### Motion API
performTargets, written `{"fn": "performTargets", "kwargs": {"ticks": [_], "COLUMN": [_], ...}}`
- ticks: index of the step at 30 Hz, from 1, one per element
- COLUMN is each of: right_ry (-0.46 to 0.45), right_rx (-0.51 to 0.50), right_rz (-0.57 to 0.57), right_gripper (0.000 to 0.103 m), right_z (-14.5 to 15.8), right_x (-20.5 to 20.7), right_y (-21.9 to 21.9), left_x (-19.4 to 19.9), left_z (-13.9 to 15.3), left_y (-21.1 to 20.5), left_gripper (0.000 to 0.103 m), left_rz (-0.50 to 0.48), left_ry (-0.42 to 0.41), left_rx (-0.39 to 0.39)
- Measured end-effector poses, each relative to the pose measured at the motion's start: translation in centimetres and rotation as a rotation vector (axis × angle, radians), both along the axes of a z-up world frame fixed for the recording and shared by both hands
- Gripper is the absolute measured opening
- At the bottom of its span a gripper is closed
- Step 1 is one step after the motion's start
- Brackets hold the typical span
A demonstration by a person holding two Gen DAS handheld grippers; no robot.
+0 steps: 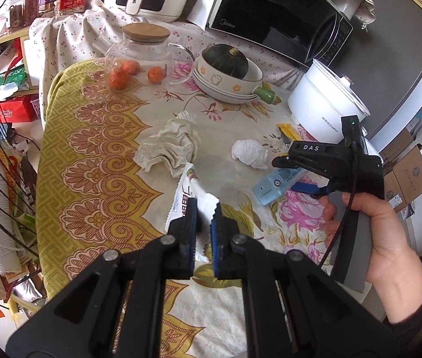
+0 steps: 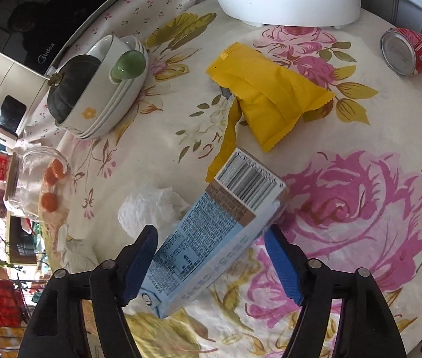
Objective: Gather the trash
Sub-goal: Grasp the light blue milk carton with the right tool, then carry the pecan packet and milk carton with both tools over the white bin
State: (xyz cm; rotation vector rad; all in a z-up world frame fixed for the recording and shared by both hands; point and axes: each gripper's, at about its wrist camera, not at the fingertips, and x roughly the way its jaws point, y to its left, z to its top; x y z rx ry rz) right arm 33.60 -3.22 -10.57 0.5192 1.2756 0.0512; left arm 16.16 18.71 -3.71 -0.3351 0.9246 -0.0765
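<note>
Near the surface's middle, your right tongs (image 2: 211, 264) straddle the blue carton (image 2: 211, 232), pads not yet pressing; an off-centre pinch could squirt it aside. Left tongs (image 1: 203, 223) clamp a white wrapper (image 1: 194, 192).

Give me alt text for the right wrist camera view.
The right gripper straddles a light blue carton lying on a floral tablecloth, its blue fingers on either side. Beyond lie a yellow wrapper, a crumpled tissue, a red can and stacked bowls holding a dark squash.
</note>
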Motion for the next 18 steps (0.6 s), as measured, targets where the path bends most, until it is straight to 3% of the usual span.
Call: {"fn": "performTargets", "kwargs": {"ticks": [2,5,18], "right_ry": [-0.009,-0.031,-0.091], "right_rx": [-0.046,-0.097,-0.221], "right_rz": [0.040,0.089,0.184], "right_gripper": [0.053,0.049,0.047], "right_z": [0.9,1.8,4.8], "right_x": [-0.6,-1.6,-8.2], "right_y": [-0.1,-0.7,-8.0], "left_x": [-0.2,-0.6,-2.5], "left_z": [-0.1,0.0,0.9], "left_y": [-0.2,-0.8,-4.9], "left_gripper": [0.009,0.009,0.009], "left_rz": [-0.003,-0.018,-0.116], "left_ry": [0.003,0.000,-0.027], "left_rx": [0.003,0.012,0.046]}}
